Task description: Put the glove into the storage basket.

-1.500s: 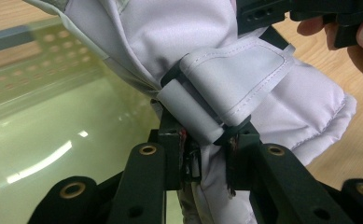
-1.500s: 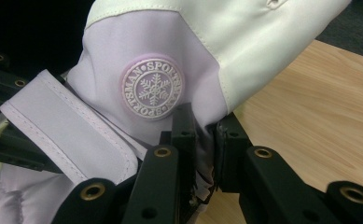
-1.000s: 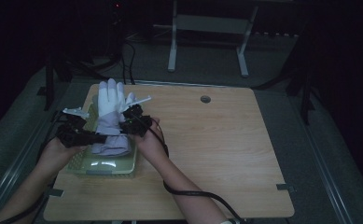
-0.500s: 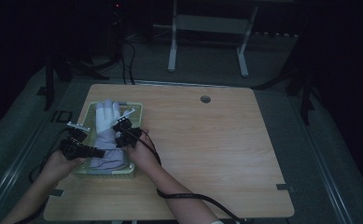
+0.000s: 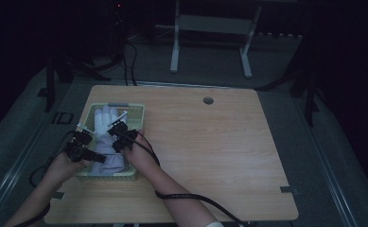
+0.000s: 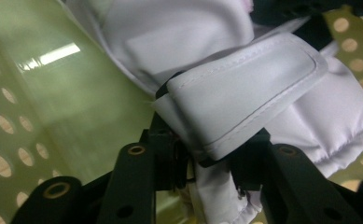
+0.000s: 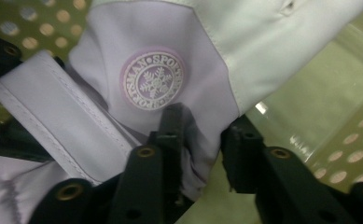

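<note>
Progress: I'd call this nearly wrapped up. The white glove is already lying down inside the green basket, so the placing part looks done from here.

What's left: letting go all the way and getting both grippers up and out of the basket. Maybe a nudge to flatten the glove, that's just my guess.

Left gripper: jaws have just been opening, but the cuff strap is sitting between them and looks pinched. I'd say it's grasping the glove at the cuff, loosening.

Right gripper: jaws have just been opening here too. Fabric next to the round snowflake logo is between them; there's a gap on one side, so it looks released to me.

Basket contents: just the glove, fingers pointing to the far end, cuff at my end. Perforated walls, glossy floor.

Basket location: left part of the tabletop, near the edge.
</note>
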The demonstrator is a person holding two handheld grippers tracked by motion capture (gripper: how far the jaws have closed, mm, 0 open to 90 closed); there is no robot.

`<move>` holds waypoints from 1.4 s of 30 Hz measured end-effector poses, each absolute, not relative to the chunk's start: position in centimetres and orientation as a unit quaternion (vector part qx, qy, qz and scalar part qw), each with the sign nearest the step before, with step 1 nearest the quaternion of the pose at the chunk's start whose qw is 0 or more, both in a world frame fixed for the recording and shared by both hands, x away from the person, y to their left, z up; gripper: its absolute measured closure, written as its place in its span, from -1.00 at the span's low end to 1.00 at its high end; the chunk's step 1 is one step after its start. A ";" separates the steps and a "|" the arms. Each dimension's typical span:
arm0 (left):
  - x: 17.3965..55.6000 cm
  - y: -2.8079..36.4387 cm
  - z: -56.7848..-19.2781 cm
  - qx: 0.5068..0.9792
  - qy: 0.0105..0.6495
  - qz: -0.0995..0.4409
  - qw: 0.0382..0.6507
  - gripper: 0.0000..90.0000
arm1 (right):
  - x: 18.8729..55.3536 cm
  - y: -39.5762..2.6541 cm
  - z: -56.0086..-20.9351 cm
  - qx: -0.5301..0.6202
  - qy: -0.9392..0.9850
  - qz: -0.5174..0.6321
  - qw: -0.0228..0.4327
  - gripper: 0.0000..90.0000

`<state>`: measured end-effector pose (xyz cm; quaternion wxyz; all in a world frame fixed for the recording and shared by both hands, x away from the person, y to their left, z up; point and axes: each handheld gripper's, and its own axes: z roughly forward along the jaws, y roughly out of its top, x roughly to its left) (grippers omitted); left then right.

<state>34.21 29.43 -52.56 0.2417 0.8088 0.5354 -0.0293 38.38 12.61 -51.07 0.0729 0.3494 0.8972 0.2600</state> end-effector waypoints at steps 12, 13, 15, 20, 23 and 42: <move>32.7 29.1 -51.5 0.799 0.537 0.036 0.268 -0.03 | 38.6 10.1 -48.0 0.331 0.881 0.333 0.059 -0.05; 32.4 29.3 -51.3 0.796 0.536 0.046 0.277 -0.13 | 38.6 9.9 -47.7 0.330 0.879 0.339 0.057 -0.11; 31.9 29.6 -50.8 0.786 0.535 0.052 0.305 -0.31 | 38.8 9.4 -47.2 0.330 0.877 0.347 0.049 -0.22; 30.9 29.4 -49.5 0.764 0.526 0.078 0.365 -0.68 | 38.9 8.0 -46.5 0.327 0.871 0.367 0.027 -0.54; 30.4 28.4 -49.0 0.758 0.514 0.099 0.388 -0.80 | 38.8 7.2 -46.3 0.316 0.876 0.364 0.037 -0.61; 29.7 22.2 -47.9 0.766 0.478 0.102 0.418 -0.99 | 38.9 0.4 -45.7 0.292 0.883 0.361 0.064 -0.67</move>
